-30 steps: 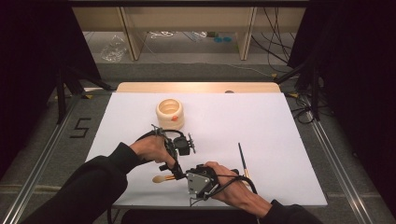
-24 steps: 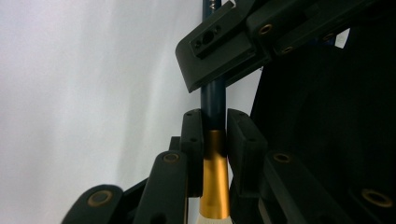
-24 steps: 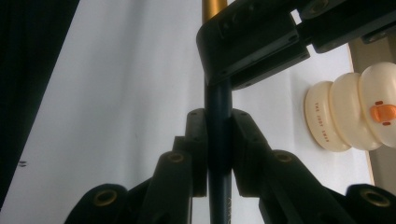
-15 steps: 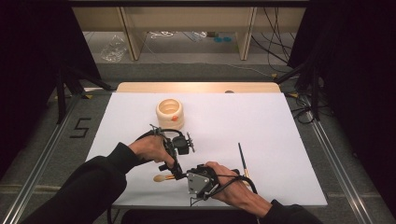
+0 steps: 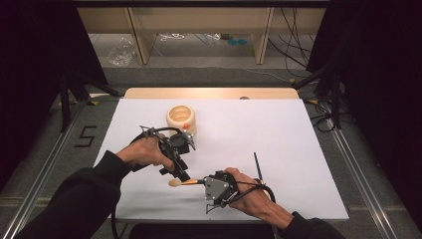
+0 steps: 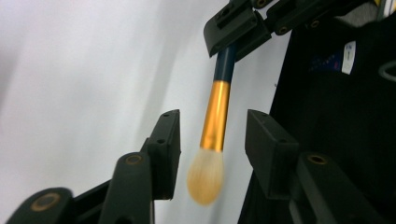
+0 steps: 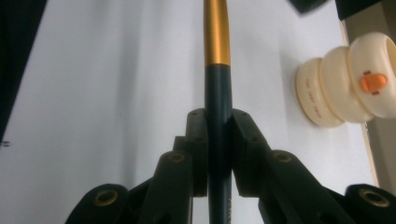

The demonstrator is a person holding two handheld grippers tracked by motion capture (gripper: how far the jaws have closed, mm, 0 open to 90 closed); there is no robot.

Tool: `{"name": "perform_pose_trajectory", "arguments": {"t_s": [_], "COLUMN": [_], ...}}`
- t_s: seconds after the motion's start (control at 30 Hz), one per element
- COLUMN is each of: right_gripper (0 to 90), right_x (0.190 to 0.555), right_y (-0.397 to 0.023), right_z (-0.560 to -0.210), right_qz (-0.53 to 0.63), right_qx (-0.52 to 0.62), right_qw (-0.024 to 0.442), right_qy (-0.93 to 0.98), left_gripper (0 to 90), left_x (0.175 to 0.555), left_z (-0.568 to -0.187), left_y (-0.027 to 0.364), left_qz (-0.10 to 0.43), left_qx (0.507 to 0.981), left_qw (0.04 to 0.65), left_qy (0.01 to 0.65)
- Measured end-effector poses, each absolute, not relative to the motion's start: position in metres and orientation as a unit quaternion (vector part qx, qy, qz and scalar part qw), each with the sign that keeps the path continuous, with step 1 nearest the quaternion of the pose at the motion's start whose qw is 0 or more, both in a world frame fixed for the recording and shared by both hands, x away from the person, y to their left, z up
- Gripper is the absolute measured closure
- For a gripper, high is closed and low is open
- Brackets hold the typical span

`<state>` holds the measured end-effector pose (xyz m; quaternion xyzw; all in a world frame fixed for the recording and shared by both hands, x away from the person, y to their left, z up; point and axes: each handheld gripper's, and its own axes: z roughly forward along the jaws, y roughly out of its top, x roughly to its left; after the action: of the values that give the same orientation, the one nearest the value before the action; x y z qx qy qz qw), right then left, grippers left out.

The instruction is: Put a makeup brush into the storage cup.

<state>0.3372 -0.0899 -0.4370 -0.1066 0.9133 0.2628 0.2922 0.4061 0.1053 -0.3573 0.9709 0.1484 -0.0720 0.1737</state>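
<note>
Holding the brush (image 7: 218, 107) by its dark handle, the right gripper (image 7: 218, 154) has both pads pressed against it at lower centre of the right gripper view; the handle's tail is cut off by the bottom edge there, and the bristles lie beyond the top edge. In the high view the right gripper (image 5: 201, 182) sits low and centre, with the brush (image 5: 184, 182) pointing left from it, level above the table (image 5: 298, 149).

The left gripper (image 6: 212, 144) is released: its jaws have just been opening, and the gold ferrule and pale bristles hang between them, touching neither pad. The bristle tip is blurred. In the high view the left gripper (image 5: 181, 172) sits at centre left, its tips partly masked by its own body.

Count: one brush in the grip. One cream holder (image 5: 181, 118) stands upper centre, well apart from the brush; its orange clip shows in the right gripper view (image 7: 345, 88). One thin dark stick (image 5: 258, 166) lies right of centre, too small to identify, its lower end hidden behind the right hand (image 5: 254, 196).
</note>
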Motion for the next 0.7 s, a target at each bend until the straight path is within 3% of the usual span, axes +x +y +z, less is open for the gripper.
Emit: {"name": "perform_pose_trajectory", "arguments": {"t_s": [0.03, 0.37, 0.4, 0.7], "right_gripper": [78.9, 78.9, 78.9, 78.9], "right_x": [0.339, 0.362, 0.363, 0.379], "right_y": [-0.092, -0.117, -0.119, -0.137], "right_z": [-0.436, -0.426, -0.425, -0.419], "right_qz": [0.266, 0.326, 0.336, 0.407], "right_qx": [-0.102, 0.004, 0.021, 0.098], "right_qw": [0.289, 0.246, 0.244, 0.207], "right_qy": [0.914, 0.913, 0.909, 0.884], "left_gripper": [53.5, 42.4, 41.4, 37.4], "left_x": [0.402, 0.399, 0.394, 0.383], "left_z": [-0.357, -0.351, -0.354, -0.360], "left_y": [0.108, 0.135, 0.133, 0.145], "left_qz": [-0.069, 0.019, 0.021, 0.055], "left_qx": [0.963, 0.948, 0.933, 0.923], "left_qw": [0.196, 0.259, 0.288, 0.315], "left_qy": [0.174, 0.186, 0.215, 0.213]}}
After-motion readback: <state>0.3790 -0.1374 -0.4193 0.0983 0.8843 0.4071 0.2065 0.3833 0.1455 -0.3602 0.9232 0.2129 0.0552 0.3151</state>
